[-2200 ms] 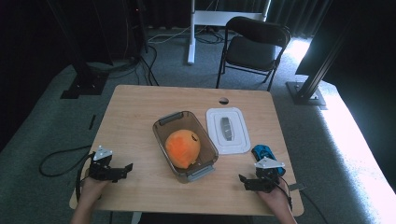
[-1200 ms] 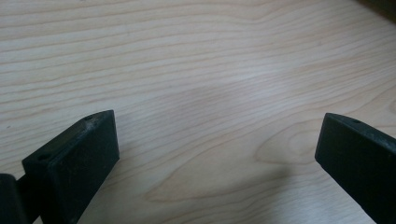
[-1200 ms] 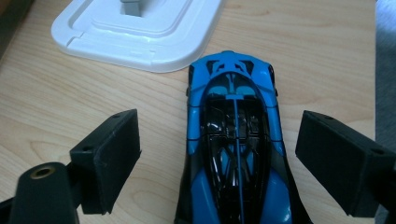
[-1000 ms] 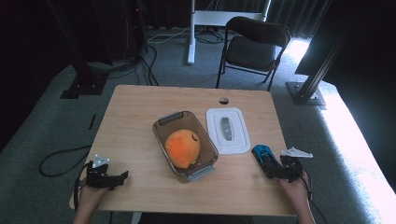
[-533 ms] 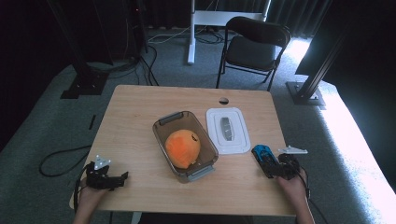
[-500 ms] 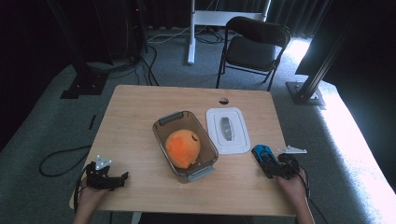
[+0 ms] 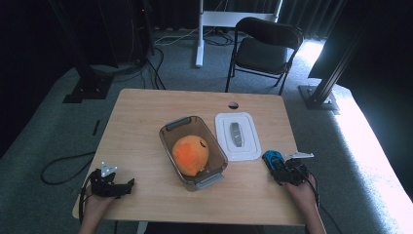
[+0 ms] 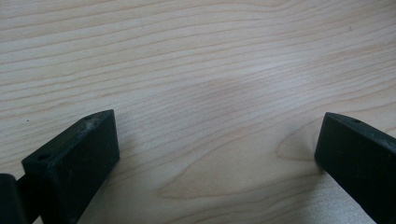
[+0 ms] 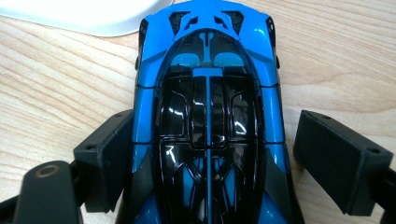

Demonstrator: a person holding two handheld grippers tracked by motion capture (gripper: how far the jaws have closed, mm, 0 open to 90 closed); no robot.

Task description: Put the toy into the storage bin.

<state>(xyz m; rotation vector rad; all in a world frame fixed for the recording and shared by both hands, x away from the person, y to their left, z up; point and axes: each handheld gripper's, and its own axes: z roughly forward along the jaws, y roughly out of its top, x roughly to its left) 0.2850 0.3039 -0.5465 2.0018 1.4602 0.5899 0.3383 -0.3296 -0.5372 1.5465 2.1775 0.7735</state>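
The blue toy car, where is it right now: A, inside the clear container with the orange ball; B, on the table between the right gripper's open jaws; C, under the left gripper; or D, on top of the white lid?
B: the blue toy car sits on the table between the right gripper's spread jaws, beside the white lid.
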